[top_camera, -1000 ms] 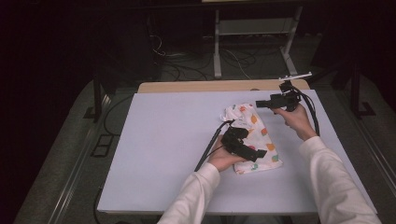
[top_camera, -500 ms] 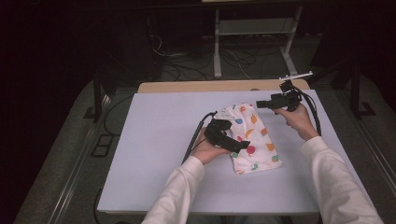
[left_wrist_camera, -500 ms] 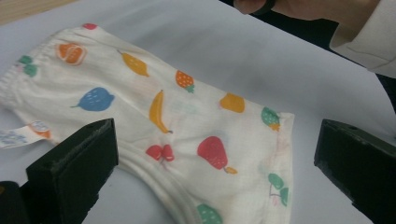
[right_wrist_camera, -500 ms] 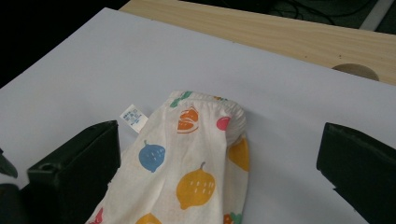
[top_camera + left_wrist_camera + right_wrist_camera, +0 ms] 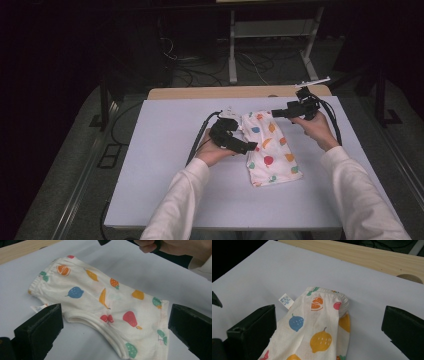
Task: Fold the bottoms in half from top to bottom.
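Since half a second ago: left gripper (image 5: 250,146) shifted toward the garment's near-left edge; one second ago it lay over the cloth's near part. Right gripper (image 5: 276,113) unchanged at the far end.

Item: folded child's shorts (image 5: 270,148), one piece. White cloth printed with fruit in orange, yellow, blue, red and green. Elastic gathered waistband (image 5: 329,292) at the far end; small white care label (image 5: 286,301) sticking out at the left of the waistband. Hemmed leg opening (image 5: 100,326) with a rolled edge on the left side. Lies flat, long axis running far to near, slightly right of the table's centre.

Count: grippers, two; hands, two; garment, one; label, one.

Left gripper: jaws spread wide, nothing between them, poised just beside the left hem. Right gripper: jaws spread wide, empty, poised at the waistband end.

Support: pale lavender table sheet (image 5: 165,150), one, over a wooden tabletop (image 5: 210,93) showing as a strip along the far edge.

Room: wide bare sheet to the left of the garment, a lesser margin to the right and near side; garment well clear of all edges.
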A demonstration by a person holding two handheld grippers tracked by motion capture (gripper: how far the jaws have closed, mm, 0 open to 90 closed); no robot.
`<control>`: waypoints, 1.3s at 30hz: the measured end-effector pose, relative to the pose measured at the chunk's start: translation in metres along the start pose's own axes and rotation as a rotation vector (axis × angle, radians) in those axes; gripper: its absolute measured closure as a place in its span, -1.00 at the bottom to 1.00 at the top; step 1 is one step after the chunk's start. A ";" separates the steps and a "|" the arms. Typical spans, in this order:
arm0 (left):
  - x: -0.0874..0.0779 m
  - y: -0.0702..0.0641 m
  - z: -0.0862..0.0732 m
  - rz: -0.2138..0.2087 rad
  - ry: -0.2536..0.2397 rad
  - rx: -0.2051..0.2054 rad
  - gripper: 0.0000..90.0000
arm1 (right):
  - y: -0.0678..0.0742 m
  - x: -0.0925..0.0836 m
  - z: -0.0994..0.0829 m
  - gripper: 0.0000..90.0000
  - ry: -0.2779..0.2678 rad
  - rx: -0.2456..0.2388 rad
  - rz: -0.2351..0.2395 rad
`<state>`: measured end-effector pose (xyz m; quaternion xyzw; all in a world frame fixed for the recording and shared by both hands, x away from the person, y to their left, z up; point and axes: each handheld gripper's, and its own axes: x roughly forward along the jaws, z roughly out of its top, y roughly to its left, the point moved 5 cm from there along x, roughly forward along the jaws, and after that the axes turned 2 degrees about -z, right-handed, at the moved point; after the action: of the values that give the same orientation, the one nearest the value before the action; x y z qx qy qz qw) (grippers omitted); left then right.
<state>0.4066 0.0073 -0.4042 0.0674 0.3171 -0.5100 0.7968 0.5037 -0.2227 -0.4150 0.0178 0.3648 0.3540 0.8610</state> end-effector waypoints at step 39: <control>0.008 0.101 0.005 0.069 -0.075 -0.203 -1.00 | -0.012 0.006 0.005 -1.00 -0.004 0.038 0.016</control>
<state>0.4970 0.0462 -0.4269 -0.0218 0.3347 -0.4498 0.8277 0.5167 -0.2265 -0.4181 0.0379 0.3698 0.3537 0.8583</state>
